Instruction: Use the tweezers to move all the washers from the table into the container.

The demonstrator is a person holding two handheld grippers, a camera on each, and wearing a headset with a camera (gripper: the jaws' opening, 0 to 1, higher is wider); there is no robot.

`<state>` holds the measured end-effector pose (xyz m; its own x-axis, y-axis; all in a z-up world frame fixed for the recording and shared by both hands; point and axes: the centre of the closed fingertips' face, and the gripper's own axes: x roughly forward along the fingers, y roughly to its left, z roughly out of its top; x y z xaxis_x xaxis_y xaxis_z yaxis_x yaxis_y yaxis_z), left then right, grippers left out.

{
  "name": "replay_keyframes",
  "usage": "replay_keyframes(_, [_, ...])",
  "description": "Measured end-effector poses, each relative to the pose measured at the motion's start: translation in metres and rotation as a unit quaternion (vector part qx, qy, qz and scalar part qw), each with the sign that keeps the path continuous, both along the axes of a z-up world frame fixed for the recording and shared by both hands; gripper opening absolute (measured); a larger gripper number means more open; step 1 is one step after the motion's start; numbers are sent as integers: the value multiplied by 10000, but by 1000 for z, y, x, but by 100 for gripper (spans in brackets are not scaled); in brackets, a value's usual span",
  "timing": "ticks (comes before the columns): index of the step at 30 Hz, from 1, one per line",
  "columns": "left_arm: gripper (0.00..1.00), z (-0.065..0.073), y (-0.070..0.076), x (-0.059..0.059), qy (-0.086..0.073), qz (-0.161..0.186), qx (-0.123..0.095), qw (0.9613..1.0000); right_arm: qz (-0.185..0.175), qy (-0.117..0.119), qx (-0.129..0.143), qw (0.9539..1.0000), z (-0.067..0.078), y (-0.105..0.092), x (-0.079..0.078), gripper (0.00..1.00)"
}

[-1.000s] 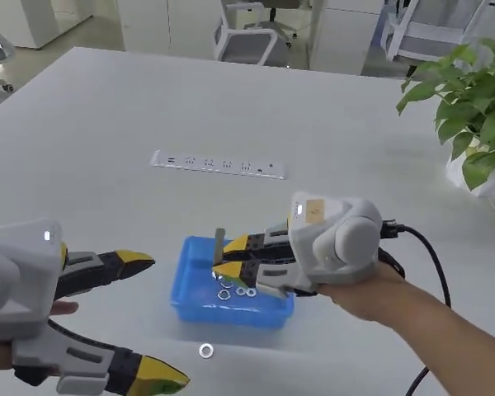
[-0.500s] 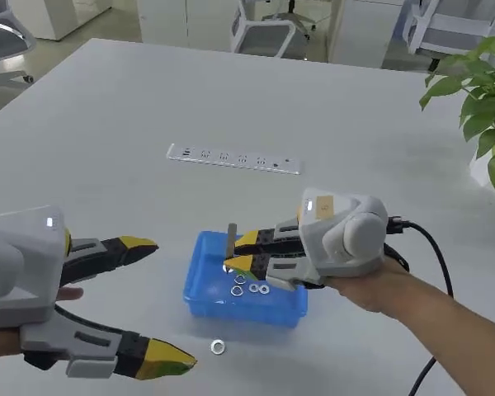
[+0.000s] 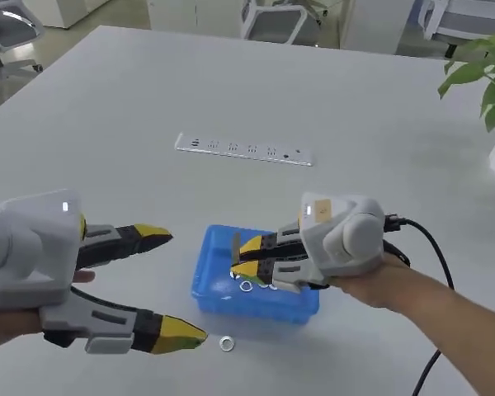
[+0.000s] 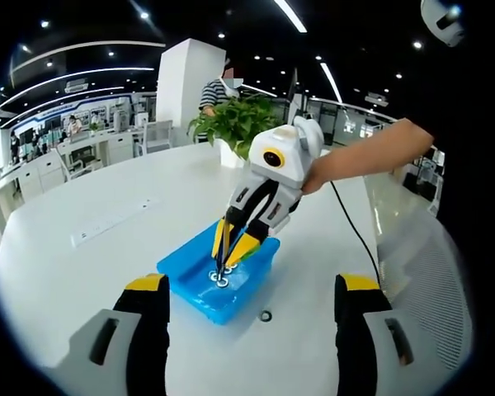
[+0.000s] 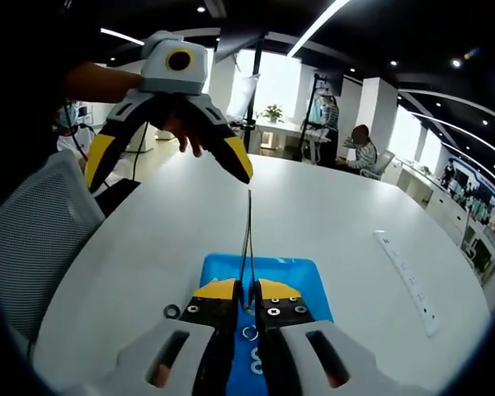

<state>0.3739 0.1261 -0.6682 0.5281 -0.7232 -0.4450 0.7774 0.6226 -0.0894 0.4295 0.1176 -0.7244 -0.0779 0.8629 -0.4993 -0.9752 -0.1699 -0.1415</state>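
Looking down in the head view, the white table (image 3: pixel 355 115) is smooth and matte. A shallow, rectangular blue plastic container (image 3: pixel 256 304) sits on it with a few small metal washers (image 3: pixel 246 286) lying flat on its floor. One loose washer (image 3: pixel 226 343), a thin shiny ring, lies on the table just beside the container's near wall. The right tongs (image 3: pixel 241 262), black with yellow tips under a rounded white housing, reach over the container with their jaws nearly together, pinching slim metal tweezers (image 3: pixel 235 246). The left tongs (image 3: pixel 177 287) hover to the left of the container, spread wide and holding nothing. A long white power strip (image 3: pixel 243 150) lies farther back, and a black cable (image 3: pixel 421 239) trails from the right tongs.

From the left gripper view, the left tongs' own yellow-capped jaws stand far apart at the bottom. Between them the tweezers (image 4: pixel 221 264) point steeply down into the container (image 4: pixel 190 276), their tips among the washers (image 4: pixel 219 279); whether they grip one I cannot tell. The loose washer (image 4: pixel 266 315) rests on the table beside the container's wall. A leafy green plant (image 4: pixel 235 124) stands behind.

From the right gripper view, the clamped tweezers (image 5: pixel 248 239) run forward as two thin strips over the container (image 5: pixel 301 280), and the loose washer (image 5: pixel 172 311) lies to its left.
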Motion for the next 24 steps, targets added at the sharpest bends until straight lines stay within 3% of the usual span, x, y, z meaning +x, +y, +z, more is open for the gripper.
replay_keyframes(10, [71, -5, -1, 21, -51, -105, 112, 9999, 125, 91, -144, 9998, -16, 2, 1, 8])
replay_keyframes(14, [62, -12, -1, 28, -23, -176, 254, 9995, 159, 151, -153, 9996, -18, 3, 0, 8])
replay_keyframes(24, [30, -18, -8, 45, -78, -387, 382, 9985, 236, 216, -216, 9993, -25, 3, -1, 8])
